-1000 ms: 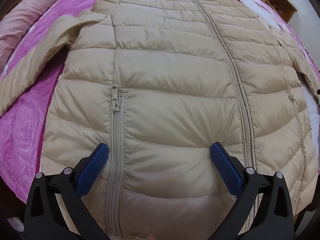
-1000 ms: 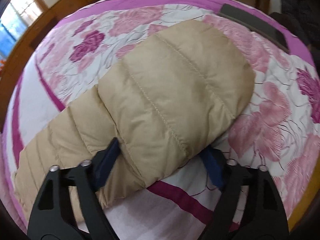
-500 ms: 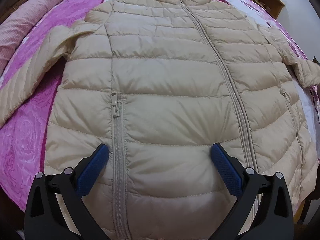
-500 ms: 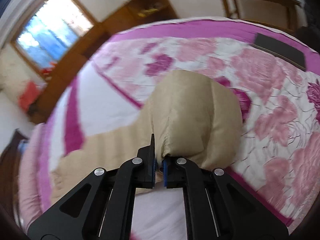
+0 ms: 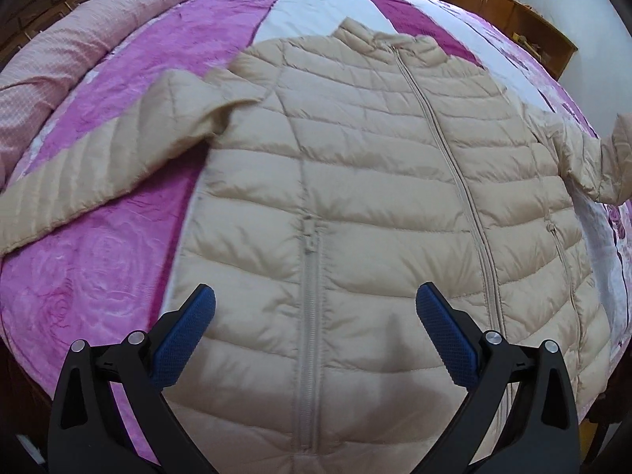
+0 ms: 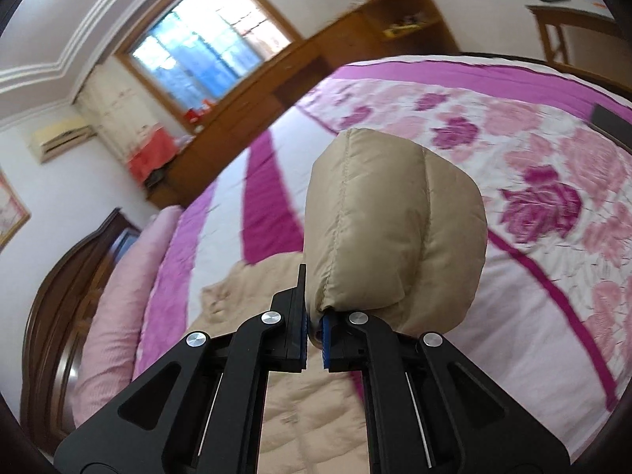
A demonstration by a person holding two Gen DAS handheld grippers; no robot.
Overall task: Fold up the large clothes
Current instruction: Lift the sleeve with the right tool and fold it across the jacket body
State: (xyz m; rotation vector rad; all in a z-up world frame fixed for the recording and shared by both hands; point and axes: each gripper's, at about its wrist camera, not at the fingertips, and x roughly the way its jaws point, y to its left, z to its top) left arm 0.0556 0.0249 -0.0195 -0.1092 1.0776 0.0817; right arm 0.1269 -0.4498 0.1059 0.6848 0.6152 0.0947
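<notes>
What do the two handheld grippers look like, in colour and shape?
Both look alike. The left gripper has black angular arms with triangular cut-outs, round silver bolts, and fingers faced with blue, fine-textured pads. The right gripper has the same black frame, silver bolts and blue pads. No cables, markings or sleeves are visible.

Beige jacket [image 5: 355,205] flat on bedspread [image 5: 98,276] — jaws apart above.

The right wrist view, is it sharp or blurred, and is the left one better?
Right wrist view: the window and floral bedspread smear, while the sleeve stays sharp. Left wrist view: the jacket is mostly crisp, softer leftward.
</notes>
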